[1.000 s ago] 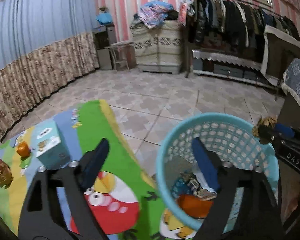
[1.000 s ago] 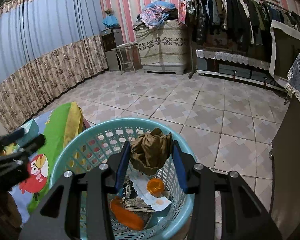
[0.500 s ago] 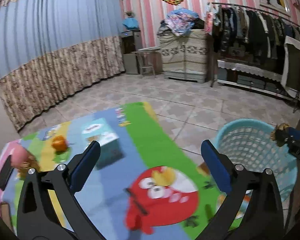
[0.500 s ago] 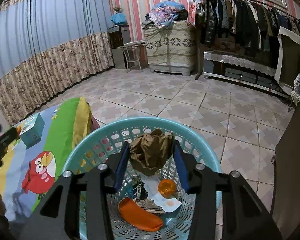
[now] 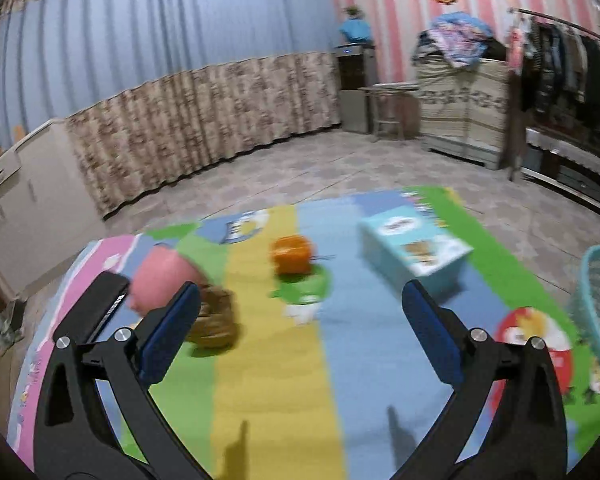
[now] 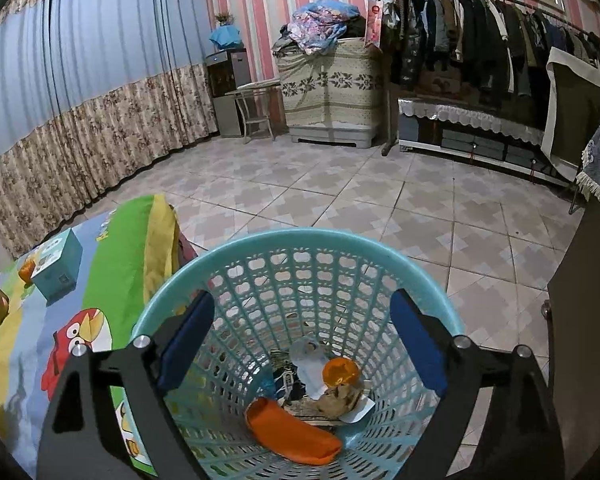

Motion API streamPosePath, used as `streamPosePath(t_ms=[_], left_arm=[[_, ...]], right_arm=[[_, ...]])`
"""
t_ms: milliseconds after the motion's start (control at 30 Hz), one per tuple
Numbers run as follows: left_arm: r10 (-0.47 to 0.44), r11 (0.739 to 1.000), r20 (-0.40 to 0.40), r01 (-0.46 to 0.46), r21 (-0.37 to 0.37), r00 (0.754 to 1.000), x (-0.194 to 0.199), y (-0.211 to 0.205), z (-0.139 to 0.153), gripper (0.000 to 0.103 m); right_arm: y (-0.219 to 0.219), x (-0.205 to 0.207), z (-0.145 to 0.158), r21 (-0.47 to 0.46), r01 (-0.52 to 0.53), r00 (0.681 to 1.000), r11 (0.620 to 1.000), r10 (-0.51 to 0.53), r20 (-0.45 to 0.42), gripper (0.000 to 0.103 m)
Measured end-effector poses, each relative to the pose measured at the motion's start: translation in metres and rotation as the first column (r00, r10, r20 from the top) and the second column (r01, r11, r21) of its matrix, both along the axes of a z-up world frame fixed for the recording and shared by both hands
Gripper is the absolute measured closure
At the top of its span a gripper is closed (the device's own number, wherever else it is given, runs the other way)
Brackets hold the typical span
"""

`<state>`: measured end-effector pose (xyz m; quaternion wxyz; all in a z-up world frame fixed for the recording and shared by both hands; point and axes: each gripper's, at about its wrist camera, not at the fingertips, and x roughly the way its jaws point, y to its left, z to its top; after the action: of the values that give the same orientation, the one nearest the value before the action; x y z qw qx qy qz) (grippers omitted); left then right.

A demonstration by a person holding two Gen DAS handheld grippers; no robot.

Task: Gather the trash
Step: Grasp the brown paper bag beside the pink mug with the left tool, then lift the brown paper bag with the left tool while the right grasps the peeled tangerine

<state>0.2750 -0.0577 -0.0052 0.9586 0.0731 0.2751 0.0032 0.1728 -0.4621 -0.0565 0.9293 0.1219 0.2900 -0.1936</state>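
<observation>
R drop done, L hunting next trash on the mat

R gripper over the teal basket, jaws opening w/ nothing between; brown wad lies in the bottom by an orange wrapper. My L gripper is wide, empty, above the play mat. Near: crumpled brown paper, prob light, soft, so I'd pinch its middle. Farther: orange cup, then teal box, stiff, take across its short sides.
</observation>
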Motion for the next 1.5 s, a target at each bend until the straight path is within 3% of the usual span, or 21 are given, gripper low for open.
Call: streamPosePath(t_ms=[233,367,600,733,767,900,1167,1333,1500], left_arm=[[0.115,0.993,-0.068,-0.116,-0.003,0.991,0.027,0.046,-0.028,0.006],[0.127,0.992,-0.143,-0.125,0.021,0.982,0.039,0.044,-0.048,0.030],[0.183,0.983,-0.238,-0.179,0.037,0.954,0.069,0.045,-0.066,0.033],[0.178,0.983,-0.271,-0.181,0.014,0.946,0.077,0.049,-0.070,0.048],[0.171,0.984,-0.268,-0.176,0.004,0.948,0.077,0.050,-0.069,0.053],[0.143,0.988,-0.263,-0.154,-0.024,0.954,0.076,0.053,-0.068,0.057],[0.064,0.995,-0.188,-0.076,-0.057,0.980,0.046,0.053,-0.039,0.059],[0.037,0.998,-0.110,-0.042,-0.048,0.993,0.022,0.069,-0.010,0.059],[0.092,0.995,-0.060,-0.094,-0.033,0.994,0.014,0.113,0.004,0.059]], right_arm=[[0.017,0.009,-0.006,0.011,-0.011,1.000,1.000,0.011,-0.023,0.015],[0.025,0.015,-0.007,-0.015,-0.026,0.999,1.000,0.025,-0.042,0.015],[0.032,0.020,-0.003,-0.037,-0.049,0.998,0.998,0.047,-0.045,0.015],[0.035,0.021,-0.002,-0.043,-0.053,0.998,0.998,0.051,-0.048,0.015],[0.037,0.021,-0.002,-0.046,-0.055,0.997,0.997,0.053,-0.048,0.015],[0.050,0.023,-0.001,-0.061,-0.076,0.996,0.995,0.073,-0.054,0.015],[0.095,0.031,0.020,-0.050,-0.150,0.989,0.987,0.150,-0.004,0.015],[0.152,0.051,0.031,-0.063,-0.247,0.969,0.967,0.246,-0.010,0.015],[0.222,0.078,0.040,-0.058,-0.369,0.929,0.927,0.370,-0.003,0.015]])
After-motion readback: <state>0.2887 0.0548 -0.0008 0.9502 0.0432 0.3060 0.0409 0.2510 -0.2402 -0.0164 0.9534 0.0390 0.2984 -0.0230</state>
